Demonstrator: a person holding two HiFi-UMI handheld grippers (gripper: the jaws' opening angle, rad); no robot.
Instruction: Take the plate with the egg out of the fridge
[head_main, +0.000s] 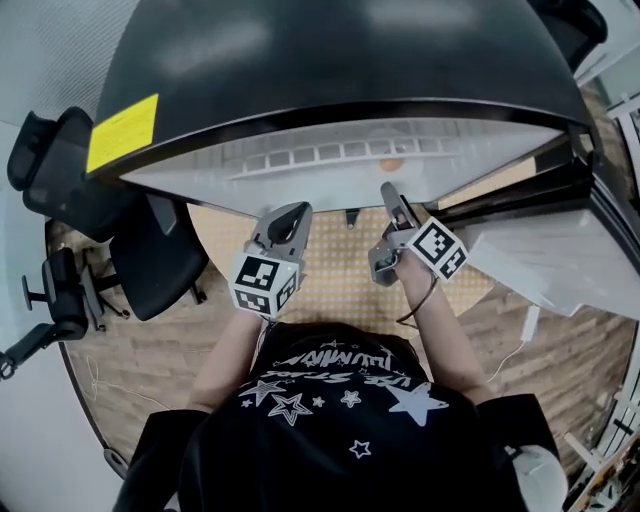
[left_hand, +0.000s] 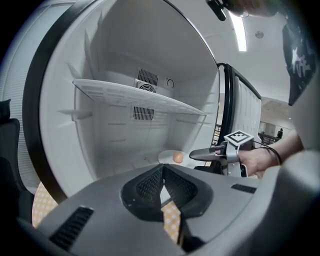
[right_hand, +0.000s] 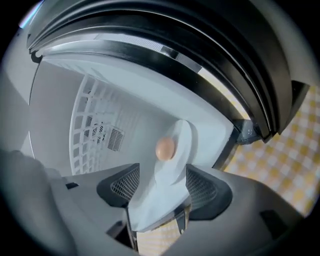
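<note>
Biggest worry here: the egg (right_hand: 165, 148) is loose on the plate (right_hand: 176, 167). If the right gripper (right_hand: 162, 175) bites the rim at an angle or pulls it out tilted, that egg probably rolls off and cracks. Clipping the rim instead of straddling it could also shove the plate deeper in.

The right gripper's jaws are spread wide. In its own view the plate is lined up between them mid-frame, but the pads aren't pressing on it. The left gripper (left_hand: 163, 169) is pinched closed with nothing in it, hanging outside the fridge.

Contents-wise, the fridge (left_hand: 100, 115) holds just the plate with one egg, sitting on its floor, lower centre of the left gripper view. The shelf (left_hand: 140, 97) above looks bare.
</note>
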